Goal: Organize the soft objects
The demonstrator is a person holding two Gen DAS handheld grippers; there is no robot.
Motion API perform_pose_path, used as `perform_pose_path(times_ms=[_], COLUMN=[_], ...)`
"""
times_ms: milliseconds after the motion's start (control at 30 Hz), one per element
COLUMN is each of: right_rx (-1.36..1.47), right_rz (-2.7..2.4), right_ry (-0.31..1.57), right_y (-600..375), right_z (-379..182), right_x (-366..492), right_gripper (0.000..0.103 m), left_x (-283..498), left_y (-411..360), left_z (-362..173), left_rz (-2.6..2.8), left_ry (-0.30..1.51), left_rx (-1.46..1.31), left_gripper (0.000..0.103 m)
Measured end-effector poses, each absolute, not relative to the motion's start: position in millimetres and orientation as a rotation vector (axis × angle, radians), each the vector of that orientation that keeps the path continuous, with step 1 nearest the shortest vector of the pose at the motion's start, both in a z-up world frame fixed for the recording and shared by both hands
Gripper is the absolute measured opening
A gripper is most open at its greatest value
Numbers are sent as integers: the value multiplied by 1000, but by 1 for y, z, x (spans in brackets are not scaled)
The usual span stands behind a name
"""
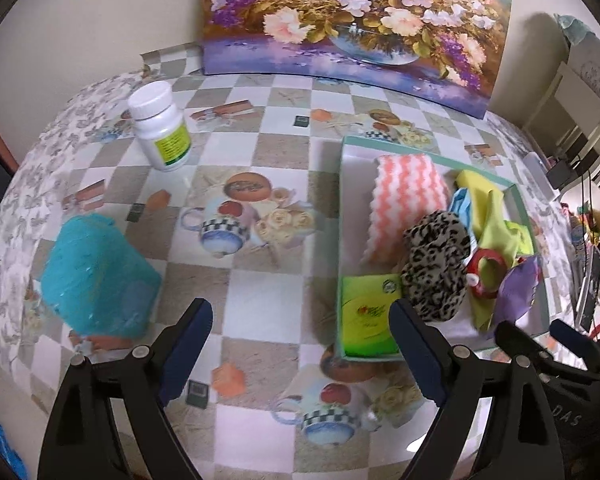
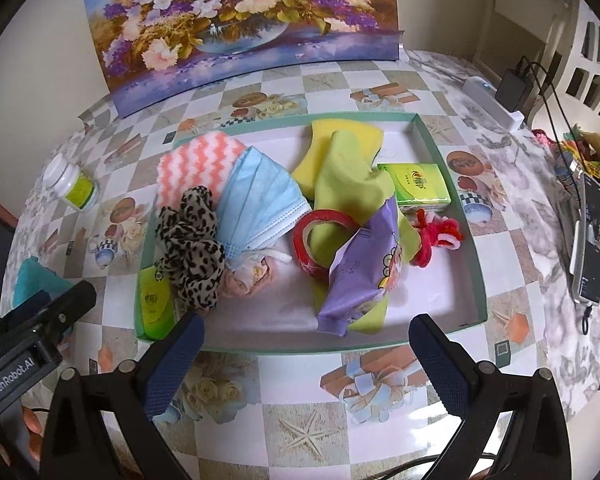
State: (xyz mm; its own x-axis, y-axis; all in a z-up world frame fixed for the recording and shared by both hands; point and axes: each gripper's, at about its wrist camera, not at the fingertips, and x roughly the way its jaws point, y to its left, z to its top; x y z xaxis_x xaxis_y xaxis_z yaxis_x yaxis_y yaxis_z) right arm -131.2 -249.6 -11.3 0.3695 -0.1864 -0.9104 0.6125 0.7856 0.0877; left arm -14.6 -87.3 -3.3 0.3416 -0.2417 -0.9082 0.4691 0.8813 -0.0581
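We judge the job nearly done: the tray (image 2: 472,240) near the table's right edge already holds the scrunchie (image 2: 190,240), mask (image 2: 256,204) and cloths, only the teal towel (image 1: 96,276) by the left edge remains, and both our left gripper (image 1: 300,352) and right gripper (image 2: 306,360) hover spread and empty.
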Motion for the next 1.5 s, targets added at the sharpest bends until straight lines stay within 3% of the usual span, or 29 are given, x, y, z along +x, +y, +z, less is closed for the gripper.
perform_pose_path(times_ms=[1500], right_rx=[385], right_rz=[-519], right_ry=[1041], right_y=[-232], right_z=[4], right_x=[-131], right_gripper=[103], left_x=[-22], left_y=[-60], left_z=[9], left_rz=[-343], left_ry=[1099], left_rx=[244], left_gripper=[90])
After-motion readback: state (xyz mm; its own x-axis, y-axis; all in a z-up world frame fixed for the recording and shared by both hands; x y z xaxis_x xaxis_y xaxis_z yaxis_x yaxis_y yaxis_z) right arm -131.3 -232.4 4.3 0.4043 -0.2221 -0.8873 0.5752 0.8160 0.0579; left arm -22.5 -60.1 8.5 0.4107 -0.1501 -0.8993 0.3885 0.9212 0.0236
